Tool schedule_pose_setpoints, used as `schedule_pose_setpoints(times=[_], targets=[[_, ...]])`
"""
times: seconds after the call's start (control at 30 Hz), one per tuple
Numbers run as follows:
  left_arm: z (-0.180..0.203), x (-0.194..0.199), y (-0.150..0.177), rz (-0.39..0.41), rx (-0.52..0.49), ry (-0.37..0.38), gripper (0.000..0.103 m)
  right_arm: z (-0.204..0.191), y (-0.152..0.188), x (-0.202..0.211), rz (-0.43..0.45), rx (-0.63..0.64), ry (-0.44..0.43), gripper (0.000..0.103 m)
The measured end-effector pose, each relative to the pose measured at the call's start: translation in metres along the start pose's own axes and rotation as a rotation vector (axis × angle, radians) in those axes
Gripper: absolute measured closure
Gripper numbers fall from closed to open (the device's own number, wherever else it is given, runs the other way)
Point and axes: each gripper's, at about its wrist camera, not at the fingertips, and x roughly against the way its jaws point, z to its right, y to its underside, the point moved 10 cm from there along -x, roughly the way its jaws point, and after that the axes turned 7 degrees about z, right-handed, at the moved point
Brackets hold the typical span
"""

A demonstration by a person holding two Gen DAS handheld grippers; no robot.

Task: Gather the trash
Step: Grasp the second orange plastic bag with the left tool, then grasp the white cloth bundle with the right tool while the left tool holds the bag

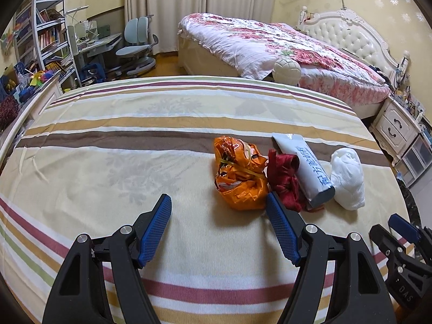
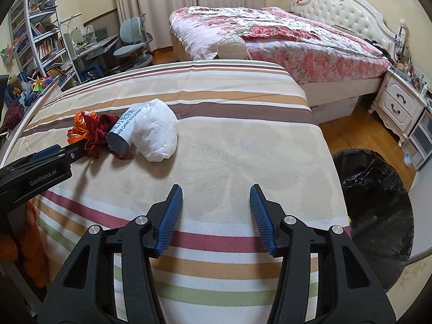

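Observation:
Trash lies in a row on the striped bed cover (image 1: 135, 145): a crumpled orange foil wrapper (image 1: 239, 174), a dark red crumpled piece (image 1: 284, 178), a grey-white packet with blue lettering (image 1: 305, 166) and a white paper wad (image 1: 347, 176). My left gripper (image 1: 218, 202) is open and empty, just short of the orange wrapper. In the right wrist view the same items show at left: the orange wrapper (image 2: 78, 129), the red piece (image 2: 100, 132), the packet (image 2: 122, 132), the white wad (image 2: 155, 131). My right gripper (image 2: 216, 191) is open and empty over bare cover.
A bin lined with a black bag (image 2: 375, 205) stands on the floor right of the bed. A floral bed (image 2: 283, 40), white nightstand (image 2: 399, 105), desk with chair (image 1: 135, 46) and bookshelf (image 1: 46, 32) stand beyond. The left gripper (image 2: 48, 156) shows in the right wrist view.

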Motion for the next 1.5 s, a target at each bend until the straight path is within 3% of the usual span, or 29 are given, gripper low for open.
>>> schedule_pose_setpoints(times=[0.07,0.23,0.43,1.0,1.07,1.1,1.17,1.27,1.4,1.5], targets=[[0.000,-0.003,-0.002,0.002,-0.006,-0.002,0.033,0.001,-0.001,-0.001,0.003,-0.004,0.000,0.043],[0.003,-0.005,-0.007,0.009,-0.023,0.013,0.033,0.000,-0.002,-0.001,0.002,0.001,0.000,0.043],[0.010,-0.005,-0.005,0.003,-0.049,0.046,0.067,-0.001,-0.002,-0.001,-0.001,0.003,0.001,0.043],[-0.023,0.018,0.011,0.005,-0.030,0.039,0.068,-0.009,-0.002,-0.002,-0.003,0.029,-0.001,0.043],[-0.024,0.018,0.013,-0.003,-0.029,0.043,0.061,-0.012,-0.003,-0.003,-0.002,0.037,-0.002,0.043],[-0.024,0.018,0.012,0.000,-0.026,0.041,0.049,-0.014,-0.001,-0.002,-0.001,0.040,-0.003,0.043],[-0.025,0.020,0.007,0.017,-0.019,0.032,0.037,-0.017,-0.003,-0.001,0.005,0.041,-0.005,0.043],[-0.025,0.019,0.003,0.034,-0.036,0.022,0.035,-0.022,-0.006,0.000,0.015,0.047,-0.007,0.043],[-0.025,0.013,0.004,0.019,-0.037,0.031,0.036,-0.027,-0.013,0.001,0.031,0.059,-0.008,0.043],[-0.026,0.010,0.005,0.007,-0.035,0.038,0.055,-0.032,-0.021,-0.001,0.039,0.065,-0.011,0.043]])
